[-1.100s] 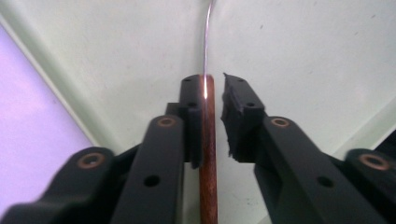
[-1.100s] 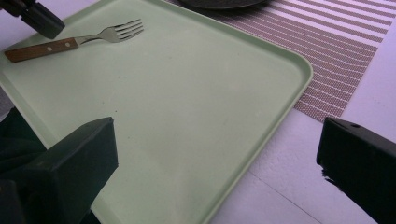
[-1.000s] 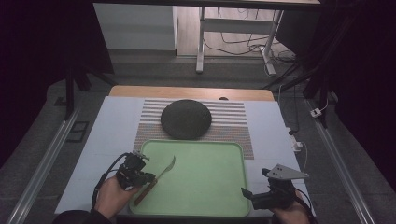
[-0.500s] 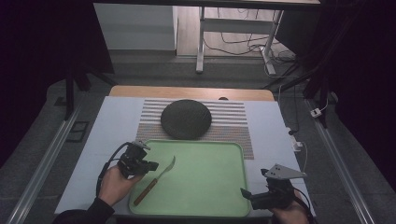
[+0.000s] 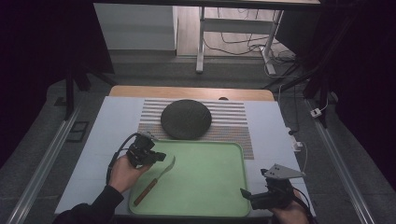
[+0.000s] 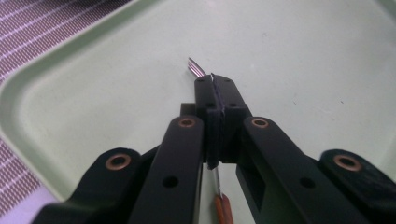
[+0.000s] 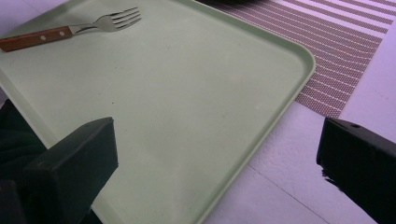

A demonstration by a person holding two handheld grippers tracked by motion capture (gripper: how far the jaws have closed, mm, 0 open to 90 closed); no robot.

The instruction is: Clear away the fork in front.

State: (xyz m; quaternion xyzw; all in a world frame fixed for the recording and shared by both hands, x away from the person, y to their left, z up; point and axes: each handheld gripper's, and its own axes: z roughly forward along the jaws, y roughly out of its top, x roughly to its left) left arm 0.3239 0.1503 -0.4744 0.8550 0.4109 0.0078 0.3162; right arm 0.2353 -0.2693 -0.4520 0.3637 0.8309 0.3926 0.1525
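A fork (image 5: 154, 184) with a wooden handle lies flat on the green tray (image 5: 205, 182), near its left side, tines pointing away from me. My left gripper (image 5: 161, 157) hovers over the tray's far left part with its jaws shut and nothing between them. In the left gripper view the fork's tines (image 6: 196, 69) stick out past the shut left gripper (image 6: 215, 79) and the orange handle shows below it. My right gripper (image 5: 243, 193) stands open at the tray's near right corner. The right gripper view has its jaws wide apart (image 7: 217, 133) over the tray (image 7: 187, 102), the fork (image 7: 70, 29) far off.
A dark round plate (image 5: 186, 119) rests on a striped placemat (image 5: 233, 122) just behind the tray. White table surface (image 5: 275, 140) lies to the right of the tray and a strip of it to the left (image 5: 100, 154).
My left gripper has moved away from me along the tray's left side, off the fork's handle end. The fork has stayed in place. The right gripper has hardly moved.
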